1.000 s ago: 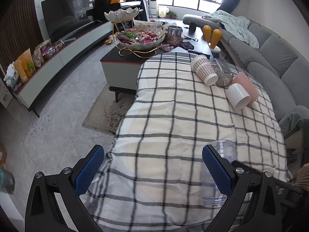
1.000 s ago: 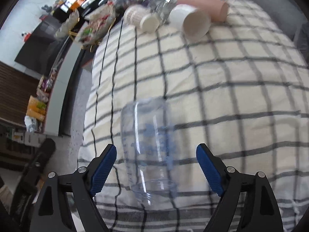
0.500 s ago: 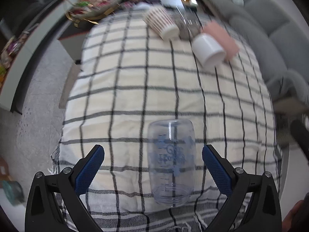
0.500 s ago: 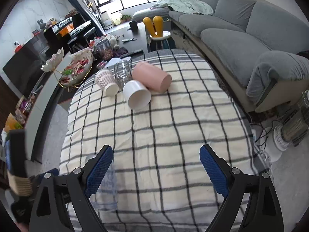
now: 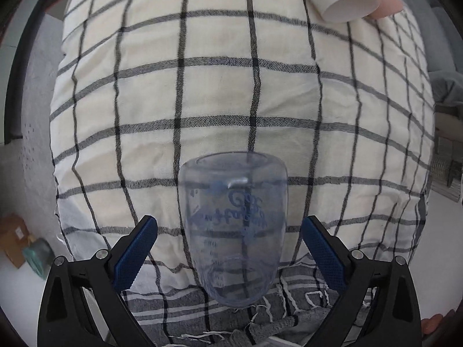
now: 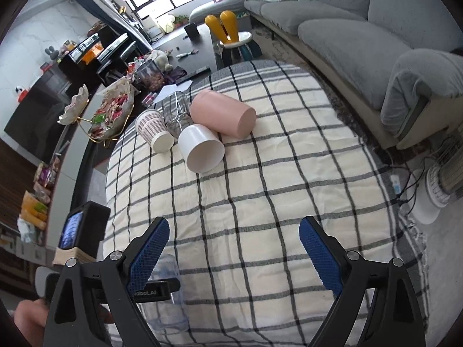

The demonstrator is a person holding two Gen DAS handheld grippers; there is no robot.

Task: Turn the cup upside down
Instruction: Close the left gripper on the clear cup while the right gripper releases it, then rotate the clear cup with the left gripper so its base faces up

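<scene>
A clear plastic cup with blue print (image 5: 234, 231) stands upside down near the front edge of the checked cloth (image 5: 217, 86). My left gripper (image 5: 230, 245) is open, its blue pads on either side of the cup and apart from it. In the right wrist view the cup (image 6: 169, 297) shows at the lower left, partly behind the left gripper's body. My right gripper (image 6: 234, 248) is open and empty above the cloth (image 6: 289, 188), to the right of the cup.
A white cup (image 6: 201, 151), a pink cup (image 6: 222, 114), a checked paper cup (image 6: 153, 134) and a clear glass (image 6: 175, 115) lie on their sides at the far end. A snack tray (image 6: 110, 112) stands beyond. A grey sofa (image 6: 361, 43) runs along the right. A heater (image 6: 445, 176) stands on the floor.
My left gripper has moved forward and down, so the cup now stands between its pads. My right gripper has lifted and drawn away to the right, off the cup.
</scene>
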